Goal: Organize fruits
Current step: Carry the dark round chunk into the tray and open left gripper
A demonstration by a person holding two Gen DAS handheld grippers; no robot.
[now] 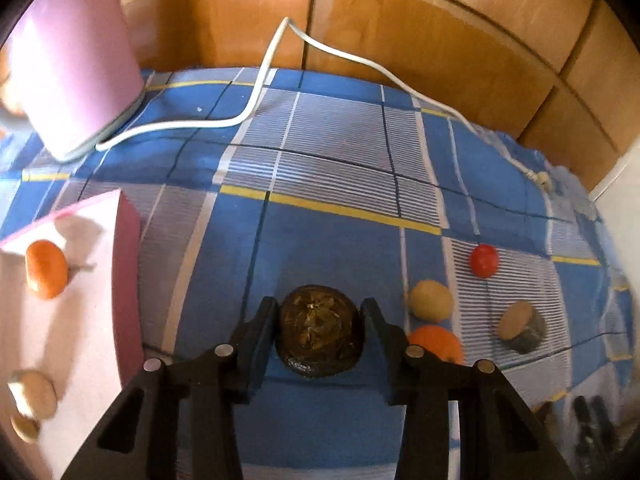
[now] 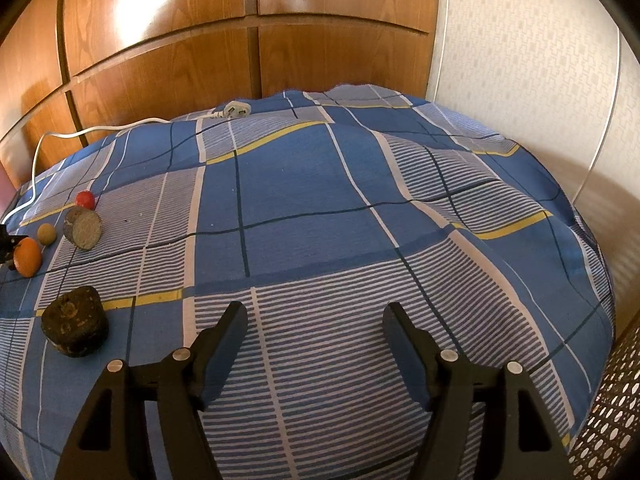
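My left gripper [image 1: 319, 309] points down at the blue checked bedspread [image 1: 328, 168], and its fingers press on both sides of a dark brown wrinkled fruit [image 1: 320, 336]. An orange [image 1: 438, 342] lies right beside its right finger. A tan round fruit [image 1: 431, 301], a red tomato [image 1: 484, 261] and a cut grey-brown fruit [image 1: 520, 326] lie further right. At the left is a pink box [image 1: 100, 280] with an orange fruit [image 1: 46, 268] and tan pieces [image 1: 34, 394] in it. My right gripper [image 2: 316, 312] is open over bare bedspread [image 2: 320, 208], with another dark brown fruit [image 2: 74, 322] to its left.
A white cable [image 1: 256, 108] with a plug [image 1: 542, 178] runs across the far side of the bed. A pink lid [image 1: 76, 60] stands at the top left. Wooden wardrobe doors [image 2: 160, 60] rise behind the bed. A perforated basket [image 2: 608, 420] sits at the lower right.
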